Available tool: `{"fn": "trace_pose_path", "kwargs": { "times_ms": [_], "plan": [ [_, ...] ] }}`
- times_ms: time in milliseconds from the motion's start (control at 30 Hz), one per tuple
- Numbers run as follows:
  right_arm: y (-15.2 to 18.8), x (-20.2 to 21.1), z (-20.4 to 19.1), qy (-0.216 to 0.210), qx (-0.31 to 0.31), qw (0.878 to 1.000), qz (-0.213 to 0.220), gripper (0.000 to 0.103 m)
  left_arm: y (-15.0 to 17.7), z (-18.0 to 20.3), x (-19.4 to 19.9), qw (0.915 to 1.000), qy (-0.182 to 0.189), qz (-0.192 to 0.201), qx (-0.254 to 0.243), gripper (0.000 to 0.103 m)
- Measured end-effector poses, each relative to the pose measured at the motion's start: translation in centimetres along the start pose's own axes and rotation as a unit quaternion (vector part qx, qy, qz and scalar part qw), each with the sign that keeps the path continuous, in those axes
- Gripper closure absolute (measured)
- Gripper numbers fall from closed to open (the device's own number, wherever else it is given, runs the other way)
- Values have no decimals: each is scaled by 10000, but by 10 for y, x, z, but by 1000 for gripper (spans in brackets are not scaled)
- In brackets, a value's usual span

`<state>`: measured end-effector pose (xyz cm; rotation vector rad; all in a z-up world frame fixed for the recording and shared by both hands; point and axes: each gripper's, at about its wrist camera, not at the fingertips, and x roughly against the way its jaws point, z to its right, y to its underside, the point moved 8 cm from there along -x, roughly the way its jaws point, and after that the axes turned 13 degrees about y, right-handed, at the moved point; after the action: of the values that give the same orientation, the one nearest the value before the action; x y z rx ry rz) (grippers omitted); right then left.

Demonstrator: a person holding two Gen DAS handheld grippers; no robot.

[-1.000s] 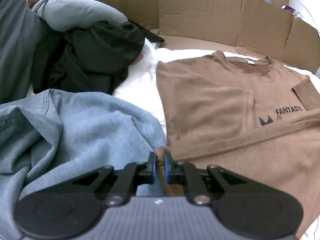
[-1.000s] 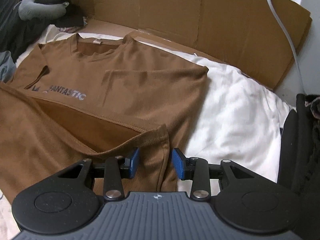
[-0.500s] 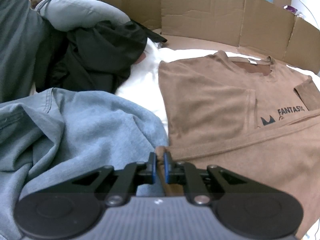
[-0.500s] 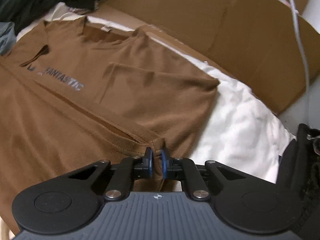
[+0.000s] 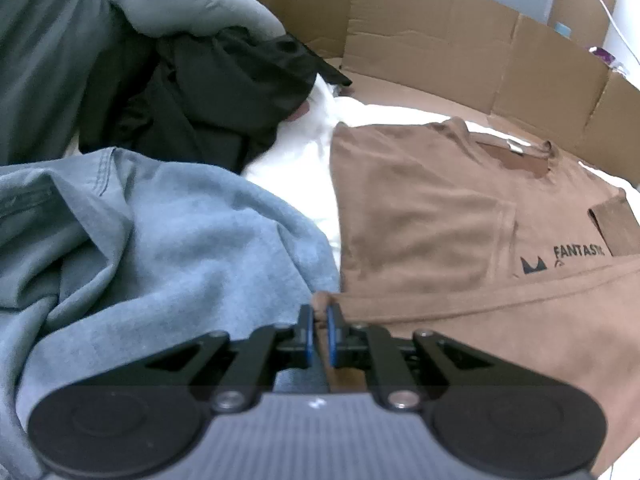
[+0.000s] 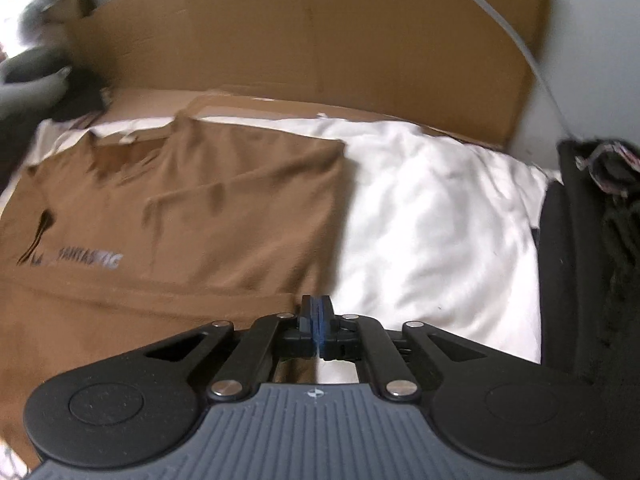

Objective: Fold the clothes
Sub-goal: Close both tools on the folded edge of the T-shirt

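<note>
Two tools were clenched: left gripper (image 5: 318, 316) on the brown T-shirt (image 5: 420, 208) hem, right gripper (image 6: 317, 306) seemingly empty (regrasp judged needed before folding).

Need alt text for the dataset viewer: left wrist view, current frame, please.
The left gripper, jaws nearly shut, pinches the near corner of a brown "FANTASTIC" T-shirt lying on a white sheet. A crumpled blue-grey garment lies to its left, with black clothing behind and cardboard panels at the back.

T-shirt (image 5: 420, 208) on sheet (image 6: 432, 220), clothes pile (image 5: 160, 240) to its left, cardboard (image 6: 304, 36) prob. behind.
</note>
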<state>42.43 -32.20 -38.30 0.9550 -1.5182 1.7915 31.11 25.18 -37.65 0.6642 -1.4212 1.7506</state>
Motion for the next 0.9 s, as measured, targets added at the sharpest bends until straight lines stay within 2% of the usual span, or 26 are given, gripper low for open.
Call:
{"fn": "trace_pose_path", "kwargs": {
  "times_ms": [100, 133, 167, 267, 400, 600, 767, 800, 900],
  "plan": [
    [4, 2, -14, -155, 216, 9996, 18, 83, 0, -1, -1, 10000, 34, -1, 24, 91],
    [5, 0, -17, -134, 262, 9996, -6, 67, 0, -1, -2, 10000, 43, -1, 31, 90],
    [6, -2, -20, -108, 298, 9995, -40, 62, 1, 1, -2, 10000, 48, -4, -4, 90],
    [8, -10, -29, -75, 387, 9991, -163, 61, 2, 5, -5, 9998, 51, -49, -180, 80],
    [9, -13, -34, -61, 477, 9987, -169, 61, 5, 8, -9, 9995, 48, -89, -299, 73],
    [11, -14, -34, -54, 554, 9983, -150, 64, 5, 8, -14, 9995, -15, -50, -301, 73],
    [12, -10, -36, -70, 705, 9975, -61, 95, 4, 7, -12, 9996, -96, -19, -271, 89],
    [12, -9, -36, -73, 733, 9973, -25, 97, 3, 8, -11, 9995, -130, -18, -284, 93],
    [11, -2, -37, -68, 794, 9968, 59, 100, 1, 10, -2, 9994, -197, 14, -285, 96]
  ]
}}
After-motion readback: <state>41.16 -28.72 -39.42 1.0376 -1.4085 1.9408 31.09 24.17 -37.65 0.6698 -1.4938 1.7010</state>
